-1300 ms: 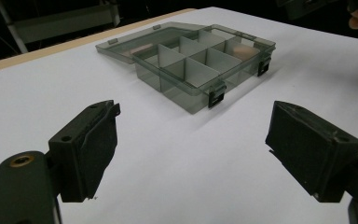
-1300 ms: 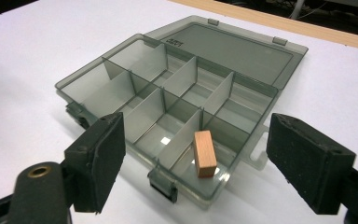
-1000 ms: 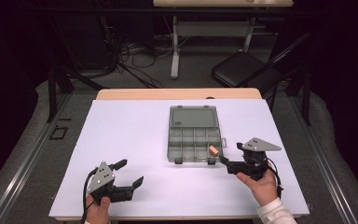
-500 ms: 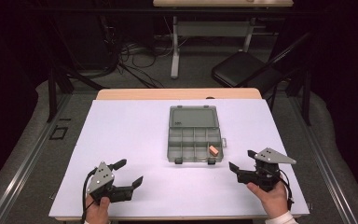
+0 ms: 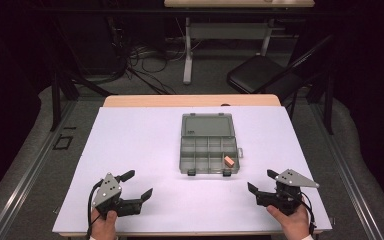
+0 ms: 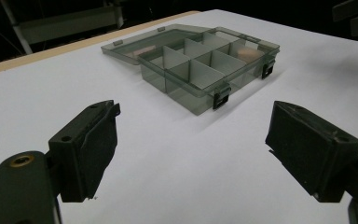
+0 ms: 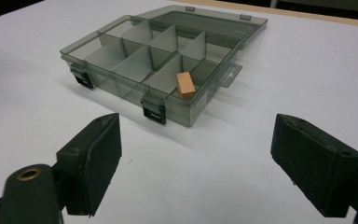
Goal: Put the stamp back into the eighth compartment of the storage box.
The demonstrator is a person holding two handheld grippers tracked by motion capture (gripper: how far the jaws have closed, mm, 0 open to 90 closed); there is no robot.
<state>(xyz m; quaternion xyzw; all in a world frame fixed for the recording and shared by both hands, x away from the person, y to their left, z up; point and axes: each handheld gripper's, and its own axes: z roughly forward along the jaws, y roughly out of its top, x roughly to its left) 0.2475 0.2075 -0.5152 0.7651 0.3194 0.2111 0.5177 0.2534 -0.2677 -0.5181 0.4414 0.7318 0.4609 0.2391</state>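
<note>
In the high view, your left hand-held gripper (image 5: 139,184) sits at the lower left of the frame above the white-covered counter (image 5: 140,145), its two black jaws spread wide with nothing between them. Your right hand-held gripper (image 5: 261,182) sits at the lower right, jaws likewise spread apart and empty, with its grey three-cornered plate on top. Both are well apart from the box and from each other.

The smoky-grey translucent plastic compartment box (image 5: 209,156) lies in the middle of the frame, its lid (image 5: 206,125) folded flat open toward the top of the picture. Dividers split the tray into two rows of compartments, and two black latches hang on its near wall.

The small orange-tan rectangular block (image 5: 228,161) rests inside the near-row compartment at the right end of the box. In the right gripper view, that block (image 7: 185,85) leans tilted against a divider in the centre of the frame, beyond your open jaws. In the left gripper view, the box (image 6: 200,70) stands in the upper middle, with the block (image 6: 248,52) seen dimly through its far end.
</note>
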